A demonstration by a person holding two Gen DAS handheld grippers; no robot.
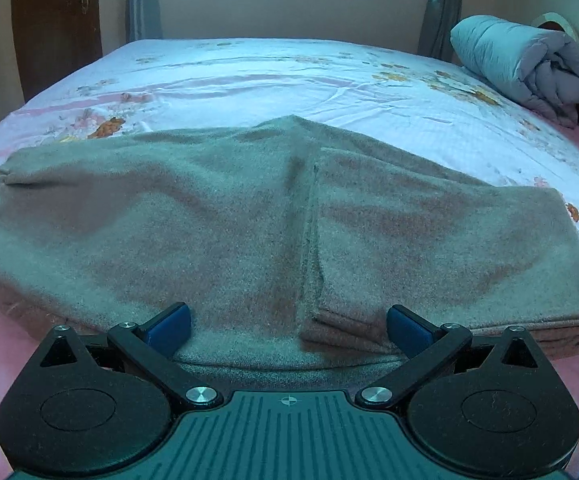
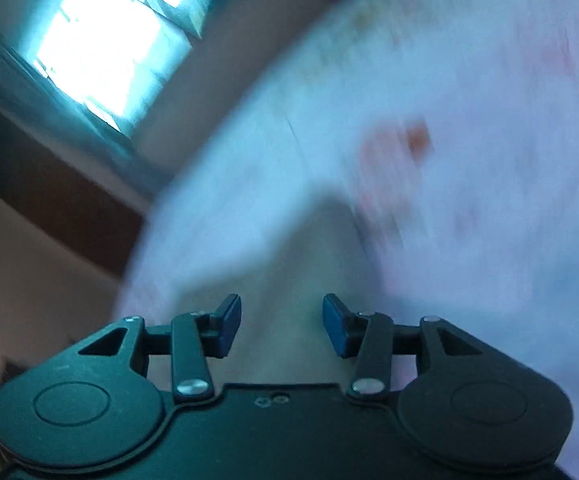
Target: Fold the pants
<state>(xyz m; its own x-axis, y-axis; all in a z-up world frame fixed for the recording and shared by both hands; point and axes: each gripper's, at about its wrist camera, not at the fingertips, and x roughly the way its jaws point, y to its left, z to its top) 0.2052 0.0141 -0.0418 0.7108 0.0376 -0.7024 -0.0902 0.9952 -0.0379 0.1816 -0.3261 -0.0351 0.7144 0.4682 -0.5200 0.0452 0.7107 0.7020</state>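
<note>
Between the wide-spread blue pads of the left gripper [image 1: 288, 330] lies the near edge of the grey-brown pants [image 1: 249, 216], untouched, with a lengthwise fold edge running away just ahead of the right pad. The right gripper [image 2: 282, 326] also stands parted on nothing; ahead of it is only a blur of pale cloth and floral bedsheet [image 2: 469, 100]. The pants look like soft, thick fleece: light, limp, not slippery. A pinch at the layered near hem, through all thicknesses, should serve best. Beyond lies a rolled quilt [image 1: 525, 64].
</note>
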